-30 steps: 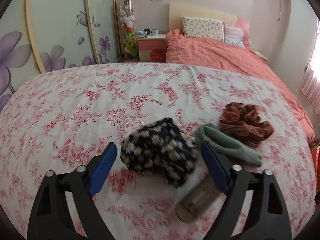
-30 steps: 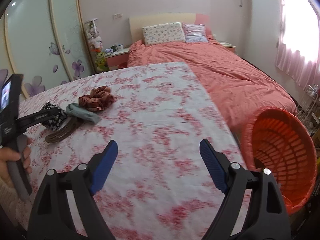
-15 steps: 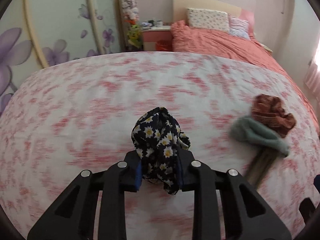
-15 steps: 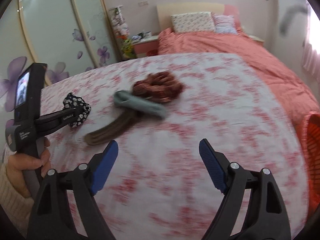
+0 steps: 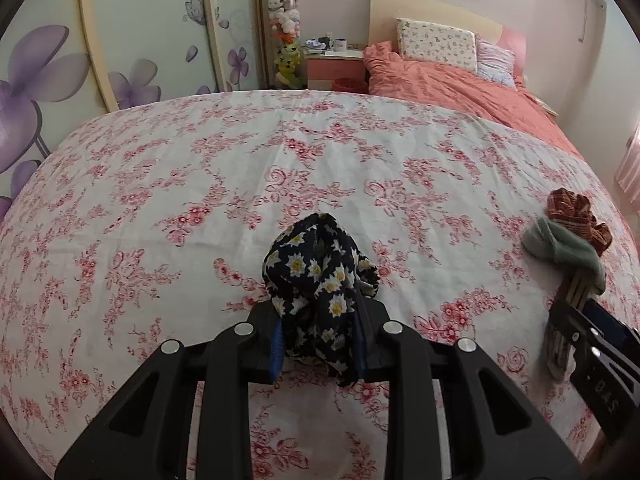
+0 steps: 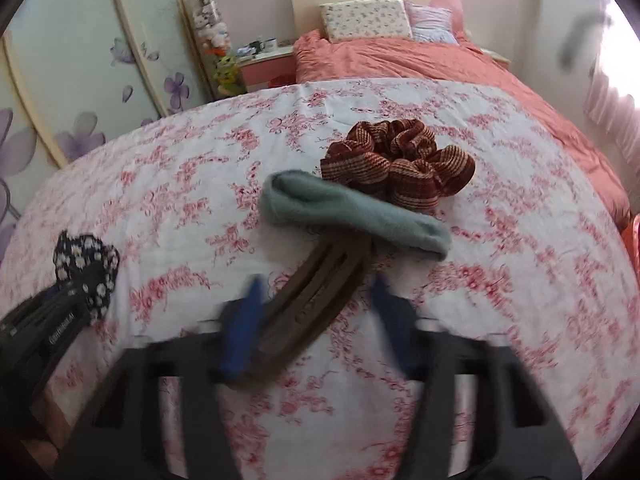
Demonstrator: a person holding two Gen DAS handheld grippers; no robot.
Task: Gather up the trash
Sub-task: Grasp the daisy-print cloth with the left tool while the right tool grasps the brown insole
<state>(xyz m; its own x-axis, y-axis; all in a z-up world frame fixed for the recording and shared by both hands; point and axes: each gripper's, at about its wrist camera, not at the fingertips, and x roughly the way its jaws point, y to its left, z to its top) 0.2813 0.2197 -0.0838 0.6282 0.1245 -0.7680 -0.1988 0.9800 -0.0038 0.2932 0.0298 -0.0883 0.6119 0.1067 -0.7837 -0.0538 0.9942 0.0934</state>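
With left gripper (image 5: 318,336) fingers clenched on the black daisy-print fabric scrunchie (image 5: 320,276) above the floral bed (image 5: 160,200), closing right gripper (image 6: 316,320) squarely about the brown ribbed sock (image 6: 320,300), seemingly not yet pinched, clear of the grey-green fuzzy sock (image 6: 352,216).

Left claw (image 5: 318,340) clamped the daisy cloth (image 5: 320,276); right claw (image 6: 316,320) closing around brown strip (image 6: 316,300).
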